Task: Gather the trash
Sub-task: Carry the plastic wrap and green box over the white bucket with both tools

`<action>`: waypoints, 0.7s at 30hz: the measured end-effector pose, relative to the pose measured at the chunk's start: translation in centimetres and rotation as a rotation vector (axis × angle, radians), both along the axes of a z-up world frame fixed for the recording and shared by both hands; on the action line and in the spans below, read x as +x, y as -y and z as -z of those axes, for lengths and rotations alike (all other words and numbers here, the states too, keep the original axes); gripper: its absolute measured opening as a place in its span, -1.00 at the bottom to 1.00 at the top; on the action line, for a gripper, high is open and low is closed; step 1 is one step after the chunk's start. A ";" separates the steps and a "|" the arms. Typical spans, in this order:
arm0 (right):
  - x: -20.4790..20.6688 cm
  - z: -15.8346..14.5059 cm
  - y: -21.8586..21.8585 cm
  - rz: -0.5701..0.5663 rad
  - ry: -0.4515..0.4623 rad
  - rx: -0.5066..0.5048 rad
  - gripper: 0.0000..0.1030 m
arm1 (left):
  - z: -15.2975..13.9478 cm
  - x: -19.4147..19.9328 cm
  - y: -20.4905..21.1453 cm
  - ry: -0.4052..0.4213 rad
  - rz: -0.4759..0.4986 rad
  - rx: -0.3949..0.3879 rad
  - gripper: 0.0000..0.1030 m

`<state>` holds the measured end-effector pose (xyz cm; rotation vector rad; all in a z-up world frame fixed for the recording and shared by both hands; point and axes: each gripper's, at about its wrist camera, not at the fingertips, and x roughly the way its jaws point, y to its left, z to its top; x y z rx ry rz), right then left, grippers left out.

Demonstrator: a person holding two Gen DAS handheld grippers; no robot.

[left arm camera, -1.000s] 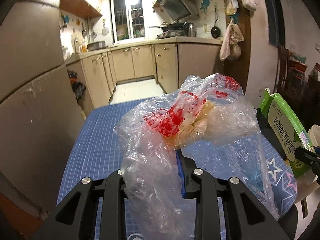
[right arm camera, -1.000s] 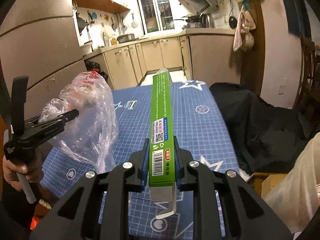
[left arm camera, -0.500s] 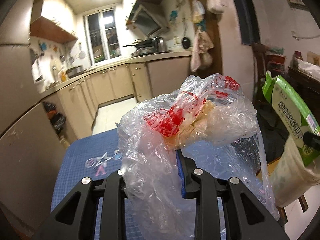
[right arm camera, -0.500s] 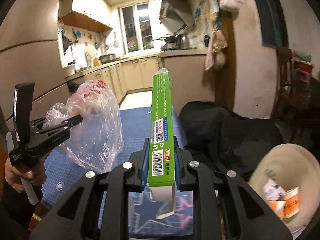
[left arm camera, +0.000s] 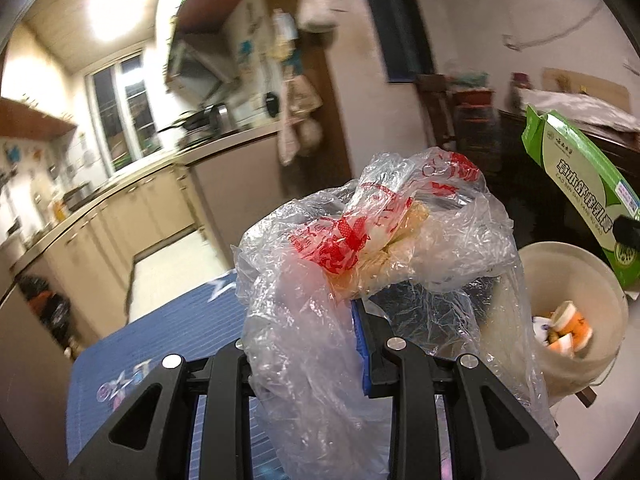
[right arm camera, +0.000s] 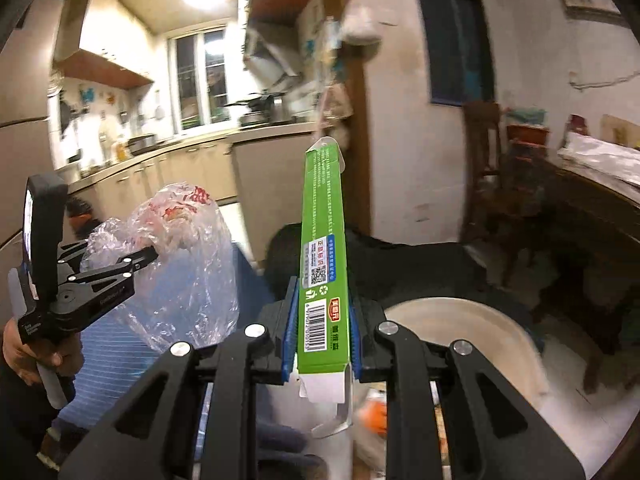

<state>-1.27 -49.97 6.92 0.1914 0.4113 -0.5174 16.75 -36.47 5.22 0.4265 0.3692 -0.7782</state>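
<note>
My left gripper is shut on a crumpled clear plastic bag with red print, which bulges above the fingers and drapes over them. From the right wrist view the same bag hangs from the left gripper at the left. My right gripper is shut on the lower end of a long green carton, held upright with its bottom flap open. The carton shows at the right edge of the left wrist view. A cream trash bin with cups and scraps inside sits low right; its rim lies just beyond the right gripper.
A blue grid mat covers the table at lower left. A black cloth lies behind the bin. Kitchen cabinets run along the back left. Dark wooden furniture stands at the right. A hand holds the left gripper's handle.
Both grippers have swung right and slightly up, away from the blue mat. The bin has come into view under the right gripper. The bag and the carton stay clamped.
</note>
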 end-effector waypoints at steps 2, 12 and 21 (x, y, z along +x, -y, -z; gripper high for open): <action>-1.1 0.2 1.4 0.039 -0.012 0.002 -0.63 | 0.0 -0.8 2.1 0.005 0.033 0.005 -0.43; -5.0 2.2 8.6 0.217 -0.074 0.056 -0.63 | -0.9 -4.8 15.0 0.028 0.180 -0.018 -0.43; -5.1 8.0 12.8 0.194 -0.171 0.221 -0.58 | 3.8 -8.4 23.0 0.061 0.344 0.104 -0.25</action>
